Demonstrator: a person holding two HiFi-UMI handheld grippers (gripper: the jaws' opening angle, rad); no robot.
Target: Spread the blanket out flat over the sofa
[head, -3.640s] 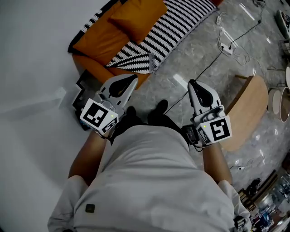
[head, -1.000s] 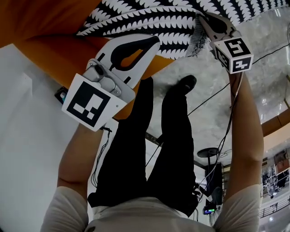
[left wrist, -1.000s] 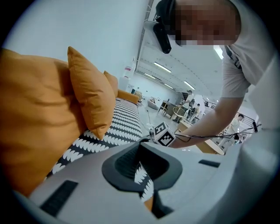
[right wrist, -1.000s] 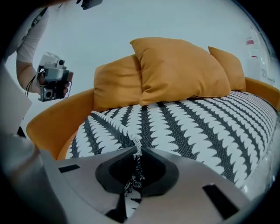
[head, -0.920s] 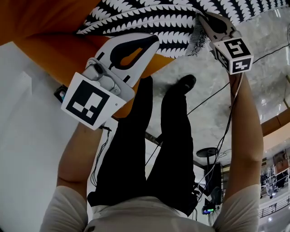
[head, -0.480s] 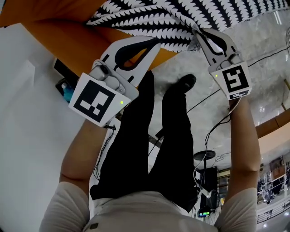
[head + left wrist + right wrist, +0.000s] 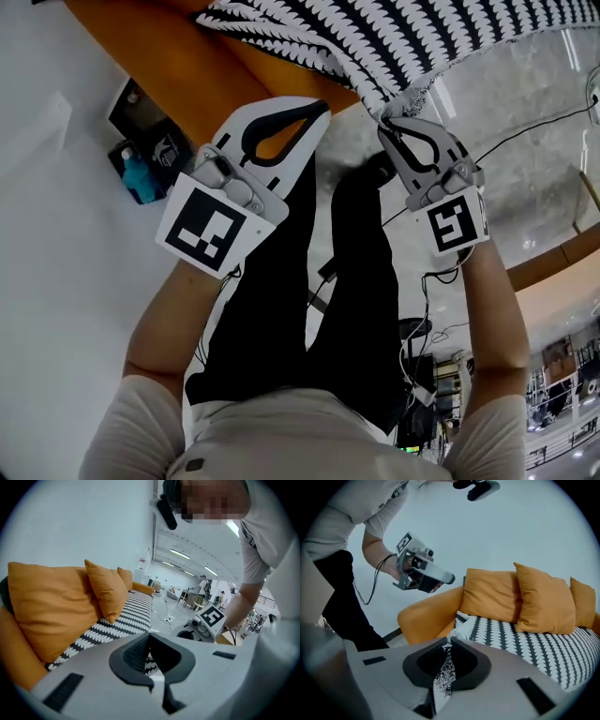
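A black-and-white patterned blanket [image 7: 375, 37] lies on the seat of an orange sofa [image 7: 216, 75], with its near corner lifted off the sofa's edge. My right gripper [image 7: 384, 124] is shut on that corner. In the right gripper view the fringed edge runs between the closed jaws of the right gripper [image 7: 449, 641], and the blanket [image 7: 525, 639] stretches away over the seat. My left gripper [image 7: 319, 105] hangs beside it over the sofa's front, its tips together and nothing in them. The left gripper [image 7: 149, 634] looks along the blanket [image 7: 126, 616].
Three orange cushions [image 7: 492, 595] lean on the sofa's back. A blue bottle [image 7: 141, 176] and a dark box [image 7: 131, 103] sit on the floor by the white wall. Cables [image 7: 525, 122] cross the marble floor, and a wooden table edge [image 7: 562, 253] shows at right. The person's legs [image 7: 319, 281] stand below the grippers.
Both grippers have risen and drawn back from the sofa. The right one has rolled and carried the blanket's corner up off the seat edge. The left has stayed shut.
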